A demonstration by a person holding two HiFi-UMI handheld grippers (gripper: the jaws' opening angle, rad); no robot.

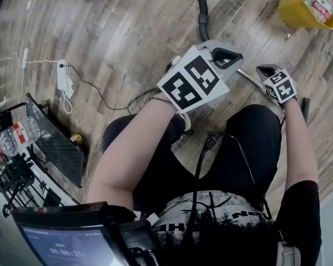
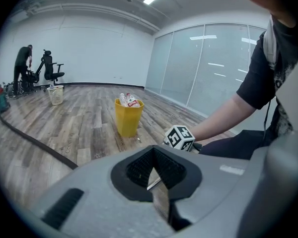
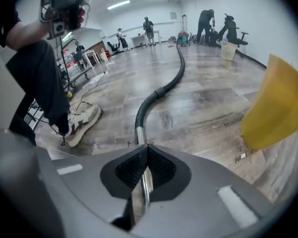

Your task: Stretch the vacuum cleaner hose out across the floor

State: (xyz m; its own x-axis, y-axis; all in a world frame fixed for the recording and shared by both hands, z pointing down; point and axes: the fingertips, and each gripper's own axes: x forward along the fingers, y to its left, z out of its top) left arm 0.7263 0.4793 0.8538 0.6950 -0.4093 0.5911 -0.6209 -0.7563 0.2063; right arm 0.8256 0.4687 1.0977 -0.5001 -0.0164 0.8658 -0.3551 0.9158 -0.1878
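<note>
The black vacuum hose (image 1: 201, 10) lies on the wood floor and runs away from me toward the far side of the room (image 3: 164, 86); it also crosses the floor at the left of the left gripper view (image 2: 35, 143). Its near end joins a chrome tube (image 3: 139, 133) that shows in the slit between the jaws of my right gripper (image 3: 145, 167), below them. In the head view that tube (image 1: 245, 75) passes between both grippers. My left gripper (image 1: 227, 56) hovers above my knees, shut and empty (image 2: 154, 175). My right gripper (image 1: 265, 70) is shut too, not gripping the tube.
A yellow bin (image 1: 299, 10) with trash stands at the right of the hose (image 3: 278, 108). A white power strip (image 1: 62, 79) with its cord lies to the left. A black wire cart (image 1: 55, 143) with bottles stands by my left leg. People and office chairs (image 2: 52, 71) are far off.
</note>
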